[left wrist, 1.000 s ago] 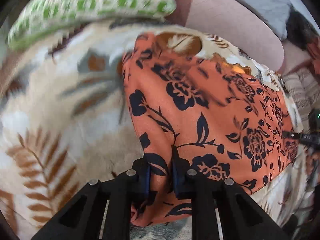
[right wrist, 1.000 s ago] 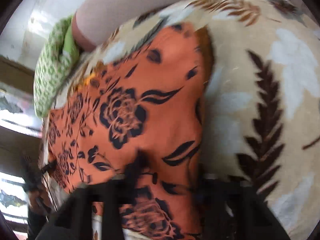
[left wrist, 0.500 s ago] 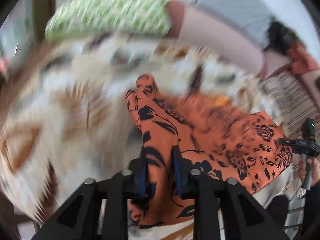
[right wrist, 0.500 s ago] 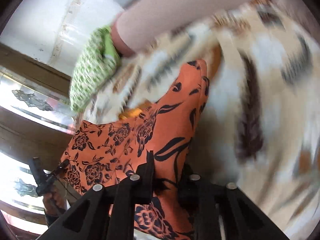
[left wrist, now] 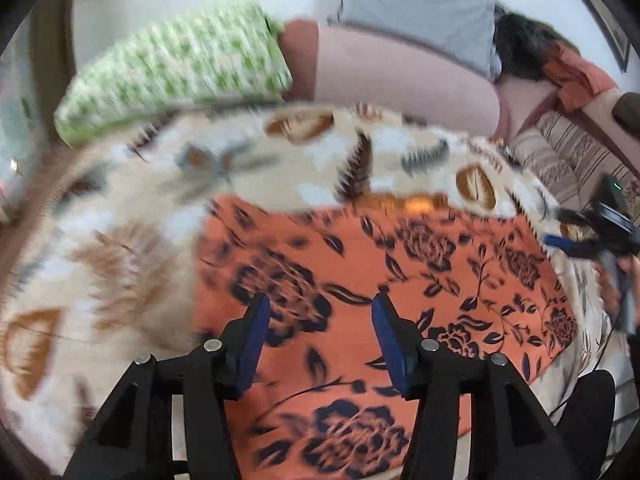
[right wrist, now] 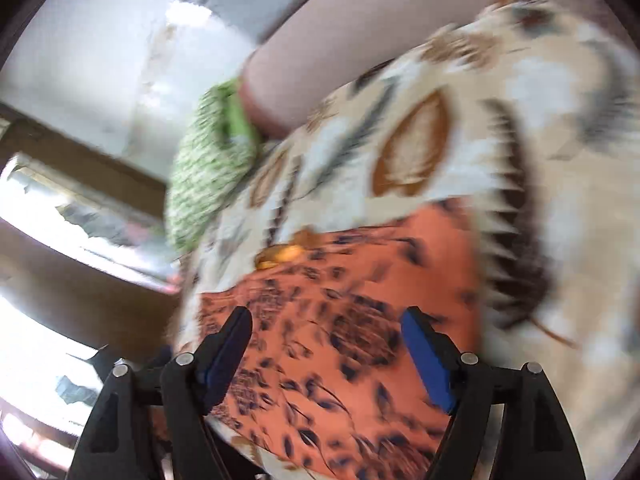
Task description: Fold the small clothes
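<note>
Letting go was what both tools had just done: your left gripper (left wrist: 318, 320) had been opening and stood with its blue pads (left wrist: 252, 344) spread, nothing pinched between them, and your right gripper (right wrist: 326, 334) had likewise been opening, wider, with the cloth lying below the gap rather than in it. The orange floral garment (left wrist: 420, 280) lay flat on the leaf-patterned blanket (left wrist: 120, 240), a roughly rectangular spread with one long edge nearest you and a yellowish bit (right wrist: 280, 254) showing at its far edge; what that was, the blur did not let you tell. You could judge the fabric to be thin, light and limp: it would drape, not hold a crease by itself, and could slide a little on the plush blanket, so a corner or hem pinched at each end looked the soundest hold, with both ends lifted together to keep the fold square. Around it you had a green patterned pillow (left wrist: 176, 76) and a pink bolster (left wrist: 404, 80) at the far side of the bed, well apart from the garment, and a striped seat (left wrist: 568, 152) off to the right. Nothing lay on the cloth itself; the soft pile under it was the likeliest thing to catch a pad.
</note>
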Action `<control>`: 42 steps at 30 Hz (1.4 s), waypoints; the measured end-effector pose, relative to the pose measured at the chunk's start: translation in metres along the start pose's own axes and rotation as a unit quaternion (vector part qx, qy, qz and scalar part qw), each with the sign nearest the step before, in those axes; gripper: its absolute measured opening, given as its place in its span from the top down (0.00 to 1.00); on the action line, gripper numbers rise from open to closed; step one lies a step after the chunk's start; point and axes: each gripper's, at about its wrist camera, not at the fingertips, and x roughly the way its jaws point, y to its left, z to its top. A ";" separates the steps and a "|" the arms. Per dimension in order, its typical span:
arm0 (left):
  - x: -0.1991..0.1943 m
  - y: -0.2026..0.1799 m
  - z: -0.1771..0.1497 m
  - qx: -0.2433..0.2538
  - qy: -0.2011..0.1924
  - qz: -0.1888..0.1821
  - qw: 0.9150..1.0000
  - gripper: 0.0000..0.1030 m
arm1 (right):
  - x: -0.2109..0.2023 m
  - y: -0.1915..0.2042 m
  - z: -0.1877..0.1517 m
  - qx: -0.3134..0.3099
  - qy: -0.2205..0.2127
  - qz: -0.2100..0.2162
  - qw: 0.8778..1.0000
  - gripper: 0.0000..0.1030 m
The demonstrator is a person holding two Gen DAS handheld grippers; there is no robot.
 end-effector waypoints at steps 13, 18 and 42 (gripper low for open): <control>0.034 0.019 -0.013 0.005 0.021 0.102 0.995 0.28 | 0.024 -0.033 -0.009 0.089 0.018 0.022 0.996 0.16; -0.002 0.038 -0.006 -0.056 -0.021 0.053 0.997 0.30 | 0.006 -0.039 -0.020 0.118 -0.019 -0.019 0.993 0.18; 0.002 0.130 -0.004 -0.158 0.015 -0.014 0.987 0.67 | -0.004 0.006 -0.119 0.042 0.029 -0.038 0.998 0.17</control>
